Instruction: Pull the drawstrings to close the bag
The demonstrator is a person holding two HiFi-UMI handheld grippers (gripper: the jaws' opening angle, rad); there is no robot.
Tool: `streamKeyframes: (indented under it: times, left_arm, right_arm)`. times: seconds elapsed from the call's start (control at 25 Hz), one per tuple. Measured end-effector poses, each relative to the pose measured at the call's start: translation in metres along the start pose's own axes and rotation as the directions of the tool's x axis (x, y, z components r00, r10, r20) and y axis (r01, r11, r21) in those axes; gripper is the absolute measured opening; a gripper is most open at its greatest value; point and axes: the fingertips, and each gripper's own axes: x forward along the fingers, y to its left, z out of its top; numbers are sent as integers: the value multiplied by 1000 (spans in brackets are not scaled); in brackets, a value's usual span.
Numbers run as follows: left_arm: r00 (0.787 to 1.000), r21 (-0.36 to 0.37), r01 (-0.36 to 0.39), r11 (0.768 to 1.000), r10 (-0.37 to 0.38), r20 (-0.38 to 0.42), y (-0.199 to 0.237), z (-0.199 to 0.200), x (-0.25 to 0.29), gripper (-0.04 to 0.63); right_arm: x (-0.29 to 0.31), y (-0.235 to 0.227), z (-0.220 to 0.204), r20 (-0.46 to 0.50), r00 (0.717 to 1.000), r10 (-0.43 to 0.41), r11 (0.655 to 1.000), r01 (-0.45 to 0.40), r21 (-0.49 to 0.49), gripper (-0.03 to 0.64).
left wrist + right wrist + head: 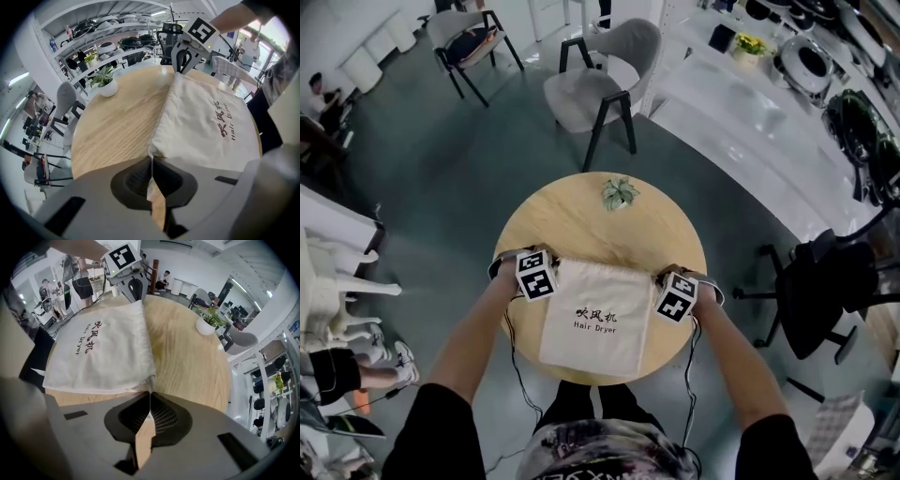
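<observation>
A white cloth bag (598, 319) printed "Hair Dryer" lies flat on a round wooden table (581, 211), its mouth edge away from me. My left gripper (553, 266) is shut on the bag's far left corner. My right gripper (658, 277) is shut on the far right corner. In the left gripper view the closed jaws (151, 157) pinch the tip of the bag (206, 122), and the right gripper (180, 65) stands at the other corner. The right gripper view shows its jaws (151, 392) closed on a thin tip of the bag (103, 348). I cannot tell cord from cloth there.
A small potted plant (620, 193) stands at the table's far edge. A grey chair (600, 84) is beyond the table, a black office chair (825, 281) is to the right, and a long white counter (741, 112) runs along the back right.
</observation>
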Motion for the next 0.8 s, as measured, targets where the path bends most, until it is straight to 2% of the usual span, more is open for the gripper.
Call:
streamKeyframes:
  times: [0.12,0.2,0.28,0.48,0.8]
  left_arm:
    - [998,5,-68,998,68,10,1,2,-1,18]
    - [994,-35,-106,994,107,33,0,0,-2,18]
    - [990,-84,-127,988,131,46,-2,-5,-5,18]
    - [978,-135,-176,975,189,86,2,-5,-26,18]
    - [954,-163,-244,956,267,137,8,2,-69,18]
  right_arm:
    - [-2,-2,0,-3,999,-52,999,52,-2,9]
    - [-4,1,0,-4,995,-96,995,96,-15,9]
    - [-8,3,2,4,991,-136,991,137,-7,9]
    - [-30,-2,12,39,979,-198,980,198,25,9]
    - [-71,-8,29,99,954,-282,959,282,14,9]
